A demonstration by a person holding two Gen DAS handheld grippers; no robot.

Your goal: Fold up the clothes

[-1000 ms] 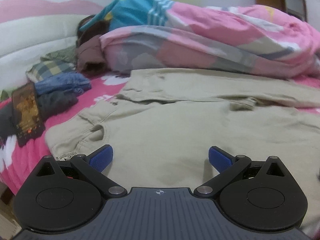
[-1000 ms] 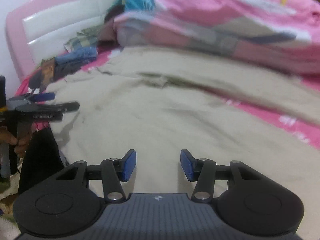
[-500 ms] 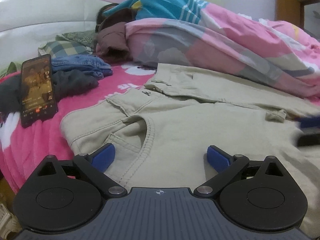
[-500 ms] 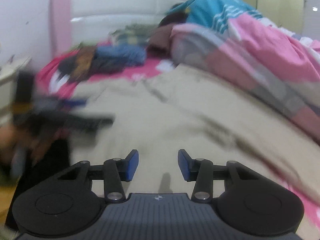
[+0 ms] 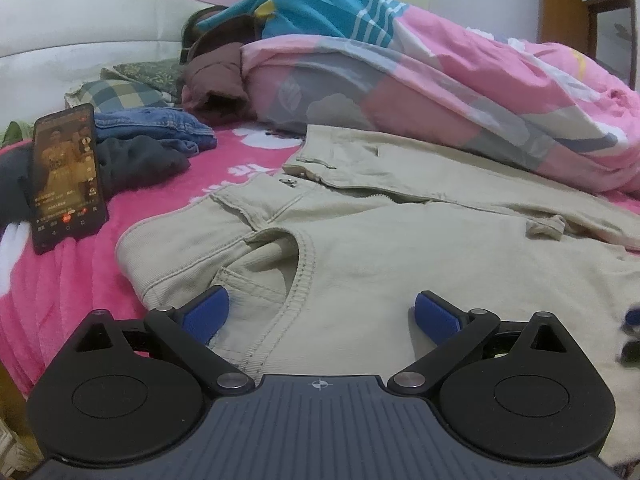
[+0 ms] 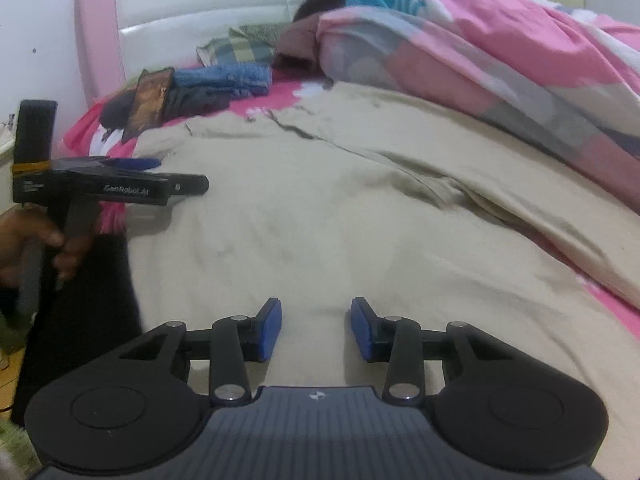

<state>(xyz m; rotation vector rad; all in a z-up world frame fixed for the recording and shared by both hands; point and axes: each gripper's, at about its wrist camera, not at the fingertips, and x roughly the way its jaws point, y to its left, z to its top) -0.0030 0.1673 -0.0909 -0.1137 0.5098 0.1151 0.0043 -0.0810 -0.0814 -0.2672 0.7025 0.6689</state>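
Beige trousers (image 5: 400, 248) lie spread flat on the pink bed, waistband toward the headboard, front pocket facing me. My left gripper (image 5: 320, 312) hovers low over the pocket edge near the waist, wide open with nothing between its blue pads. In the right wrist view the same trousers (image 6: 340, 208) fill the middle. My right gripper (image 6: 316, 328) stands open over the trouser leg, holding nothing. The left gripper (image 6: 132, 180) shows there at the left edge, held by a hand (image 6: 48, 248).
A phone (image 5: 68, 176) leans against folded dark and blue clothes (image 5: 160, 140) at the left. A person lies under a pink patterned quilt (image 5: 440, 92) behind the trousers. A white padded headboard (image 6: 192, 16) stands at the far left.
The left gripper has moved closer to the trouser waist and pocket. The right wrist view has steadied and drawn nearer over the leg. Both grippers stay open.
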